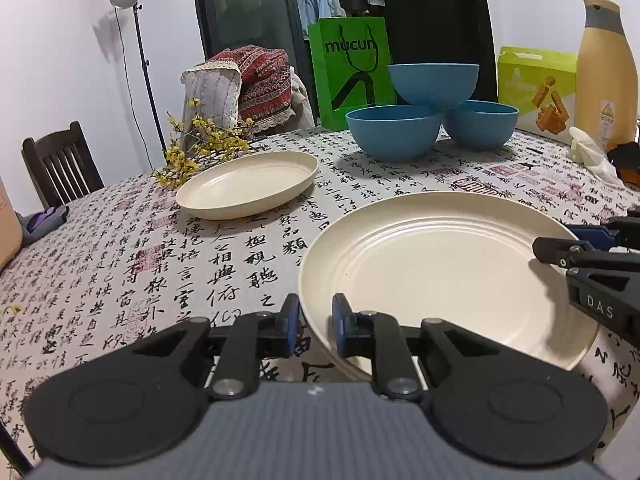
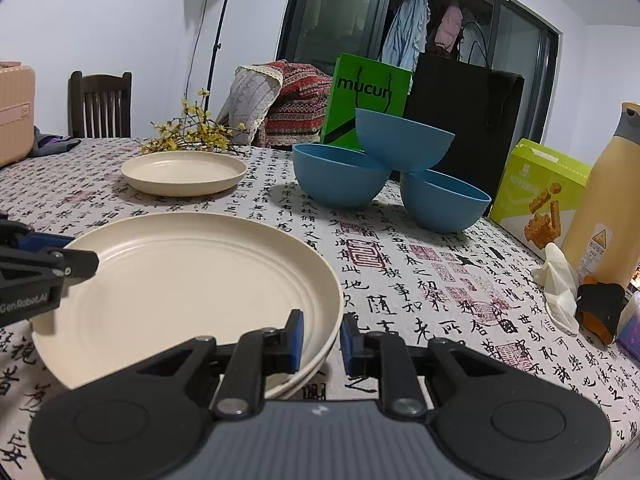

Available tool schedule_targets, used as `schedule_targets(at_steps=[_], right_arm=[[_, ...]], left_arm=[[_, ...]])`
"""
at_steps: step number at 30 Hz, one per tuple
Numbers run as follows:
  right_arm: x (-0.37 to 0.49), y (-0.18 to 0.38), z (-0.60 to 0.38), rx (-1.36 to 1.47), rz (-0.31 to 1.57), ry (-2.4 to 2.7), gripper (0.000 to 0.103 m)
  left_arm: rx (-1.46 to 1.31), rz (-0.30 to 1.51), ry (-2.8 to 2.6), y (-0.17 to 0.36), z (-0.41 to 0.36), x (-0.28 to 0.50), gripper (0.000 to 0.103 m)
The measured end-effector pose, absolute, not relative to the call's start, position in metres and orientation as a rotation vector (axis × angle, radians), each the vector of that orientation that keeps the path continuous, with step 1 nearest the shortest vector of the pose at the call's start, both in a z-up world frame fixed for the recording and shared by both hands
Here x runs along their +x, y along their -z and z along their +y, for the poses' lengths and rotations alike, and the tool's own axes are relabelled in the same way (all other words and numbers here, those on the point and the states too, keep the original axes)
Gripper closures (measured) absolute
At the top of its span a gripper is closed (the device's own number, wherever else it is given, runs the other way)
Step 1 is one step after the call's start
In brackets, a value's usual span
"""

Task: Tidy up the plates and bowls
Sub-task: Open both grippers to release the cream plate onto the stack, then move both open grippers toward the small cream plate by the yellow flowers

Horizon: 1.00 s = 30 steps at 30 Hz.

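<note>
1. The large plate (image 1: 440, 276) is round and cream-coloured, with a matte finish, a raised rim and faint concentric ridges in its well. It sits at the near edge of the surface (image 1: 120, 280); a second rim shows just beneath it in the right wrist view.
2. The left tongs (image 1: 316, 326) pinch its near left rim between blue pads, and the right tongs (image 2: 322, 340) pinch the near right rim the same way.
3. A smaller cream plate (image 1: 248, 190) of the same shape lies farther back, well apart.
4. Three smooth, deep blue bowls (image 1: 432, 116) stand behind, one perched on the rims of the other two.
5. The cloth over the surface is white, printed with black calligraphy and red seals.
</note>
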State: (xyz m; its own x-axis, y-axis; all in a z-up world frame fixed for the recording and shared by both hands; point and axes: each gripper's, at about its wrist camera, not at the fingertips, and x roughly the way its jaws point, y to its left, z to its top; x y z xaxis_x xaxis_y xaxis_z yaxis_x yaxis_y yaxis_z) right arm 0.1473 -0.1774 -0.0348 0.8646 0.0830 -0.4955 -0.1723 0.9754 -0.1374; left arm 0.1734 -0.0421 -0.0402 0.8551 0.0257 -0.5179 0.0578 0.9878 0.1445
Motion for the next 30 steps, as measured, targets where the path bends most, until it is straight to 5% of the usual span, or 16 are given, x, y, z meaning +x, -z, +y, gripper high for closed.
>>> schedule_targets(at_steps=[3, 7, 9, 12, 30], right_arm=[[0.148, 0.034, -0.181, -0.160, 0.505, -0.143, 0.083], [0.145, 0.027, -0.191, -0.097, 0.461, -0.178, 0.067], [0.144, 0.022, -0.193, -0.075, 0.430, -0.191, 0.033], [0.140, 0.015, -0.197, -0.036, 0.367, -0.220, 0.002], [0.141, -0.025, -0.174, 0.043, 0.293, -0.222, 0.000]], left_arm=[[0.111, 0.547, 0.035, 0.037, -0.036, 0.174, 0.082], [0.071, 0.506, 0.048, 0.027, -0.028, 0.168, 0.049], [0.048, 0.469, 0.057, 0.021, -0.024, 0.164, 0.036], [0.001, 0.393, 0.047, 0.012, -0.016, 0.157, 0.000], [-0.079, 0.279, -0.024, -0.018, 0.024, 0.141, 0.000]])
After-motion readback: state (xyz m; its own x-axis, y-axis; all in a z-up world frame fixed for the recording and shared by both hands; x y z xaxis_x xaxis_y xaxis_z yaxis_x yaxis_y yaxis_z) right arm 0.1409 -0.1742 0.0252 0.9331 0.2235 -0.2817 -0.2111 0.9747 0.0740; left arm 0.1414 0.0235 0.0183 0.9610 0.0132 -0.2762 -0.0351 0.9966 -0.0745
